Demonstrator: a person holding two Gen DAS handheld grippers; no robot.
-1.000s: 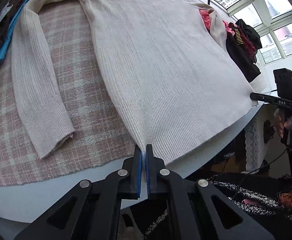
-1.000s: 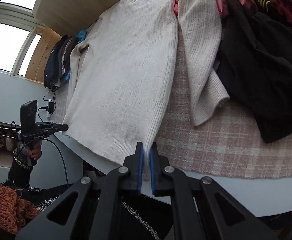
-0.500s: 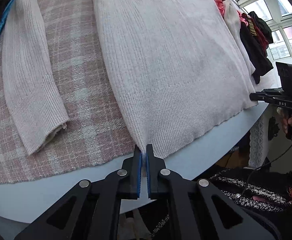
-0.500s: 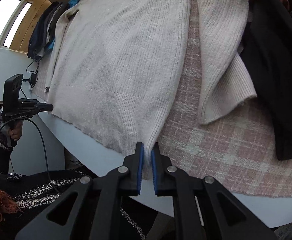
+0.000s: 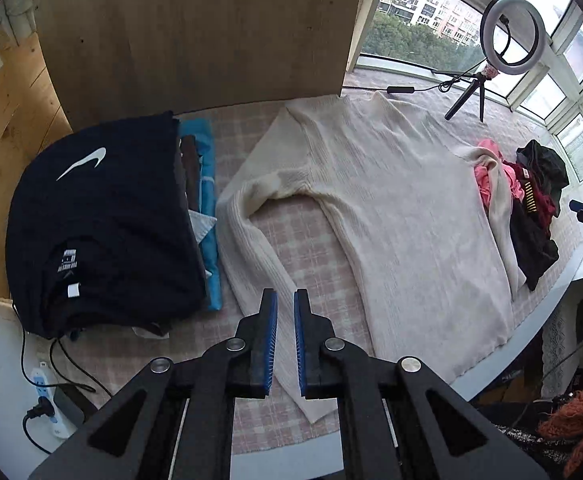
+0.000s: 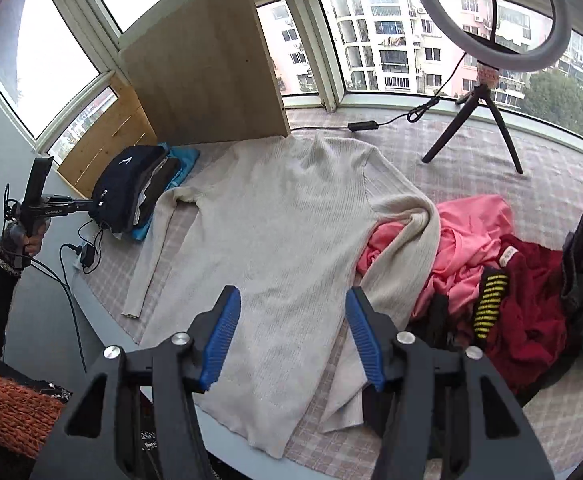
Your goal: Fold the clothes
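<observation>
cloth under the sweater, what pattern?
Pink-and-white plaid tablecloth, clearest in the left wrist view.

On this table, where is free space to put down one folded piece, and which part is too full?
Bare checked cloth lies behind the cream sweater, around the ring light tripod. A narrow strip shows between the sweater's body and its sleeve. The folded stack fills one end; the heap of pink, red and black clothes crowds the other.

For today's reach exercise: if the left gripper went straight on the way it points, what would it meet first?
Most likely the sweater's near sleeve: it runs between the left gripper's open fingers. Depth is unclear, so the gripper may pass above it; beyond lies the checked cloth.
</observation>
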